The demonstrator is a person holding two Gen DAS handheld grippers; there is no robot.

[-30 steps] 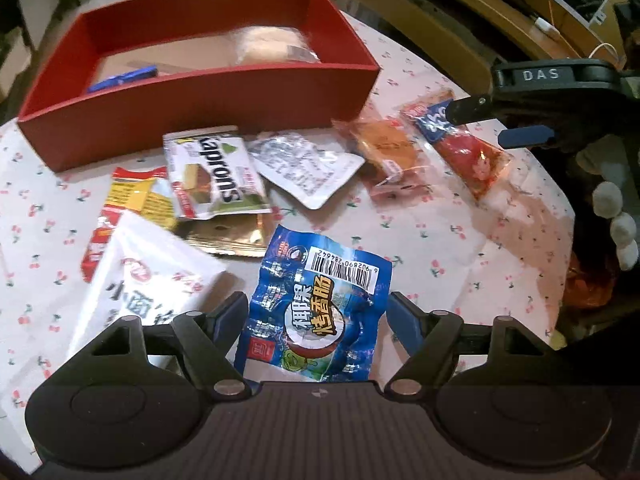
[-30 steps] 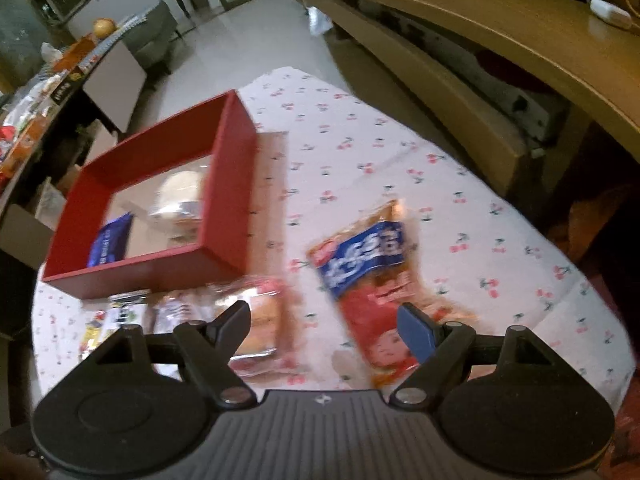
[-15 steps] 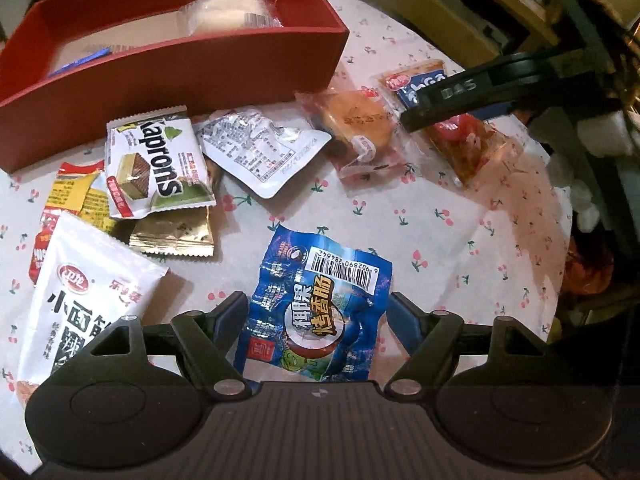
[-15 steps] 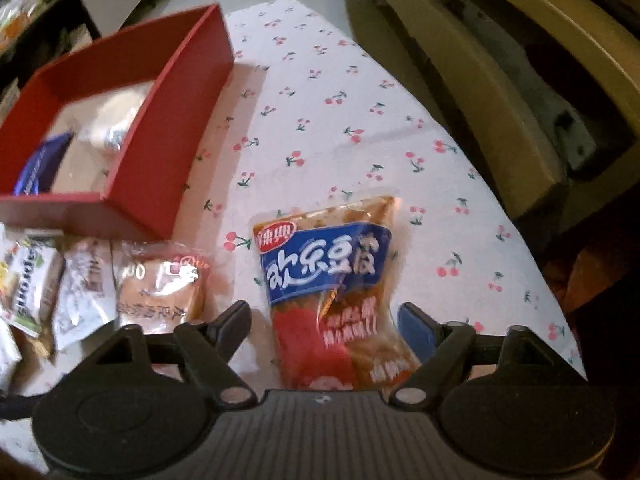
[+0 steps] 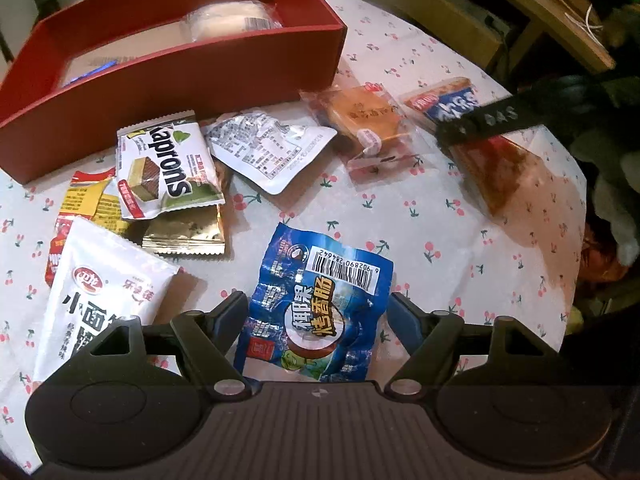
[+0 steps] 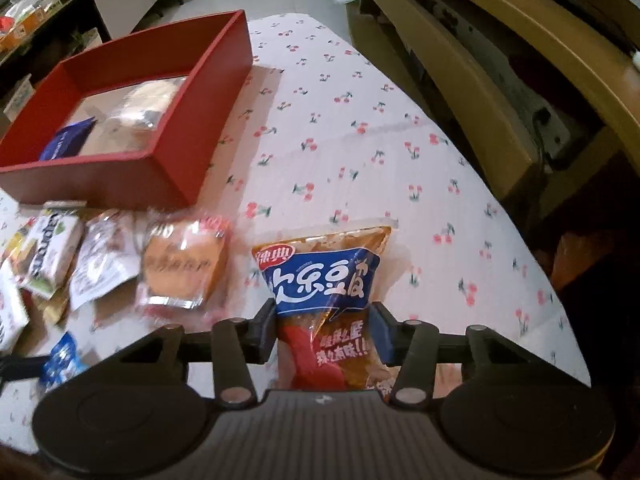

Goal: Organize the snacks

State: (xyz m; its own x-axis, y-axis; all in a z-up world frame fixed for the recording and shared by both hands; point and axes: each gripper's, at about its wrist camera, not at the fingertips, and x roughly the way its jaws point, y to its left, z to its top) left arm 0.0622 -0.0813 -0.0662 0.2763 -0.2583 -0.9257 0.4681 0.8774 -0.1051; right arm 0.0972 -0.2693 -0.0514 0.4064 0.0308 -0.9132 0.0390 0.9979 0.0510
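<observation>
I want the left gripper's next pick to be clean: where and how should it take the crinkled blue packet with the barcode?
Grip the blue packet across its narrow width at the near half, coming from above. It lies flat on the tablecloth, lengthwise between the open fingers of the left gripper, clear of the other packets. Its puffed, crinkled middle probably gives the pads something to pinch.

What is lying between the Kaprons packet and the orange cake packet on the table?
A silver-white packet, printed side down, lies between the Kaprons packet and the orange cake packet. The left wrist view shows this clearly.
</observation>
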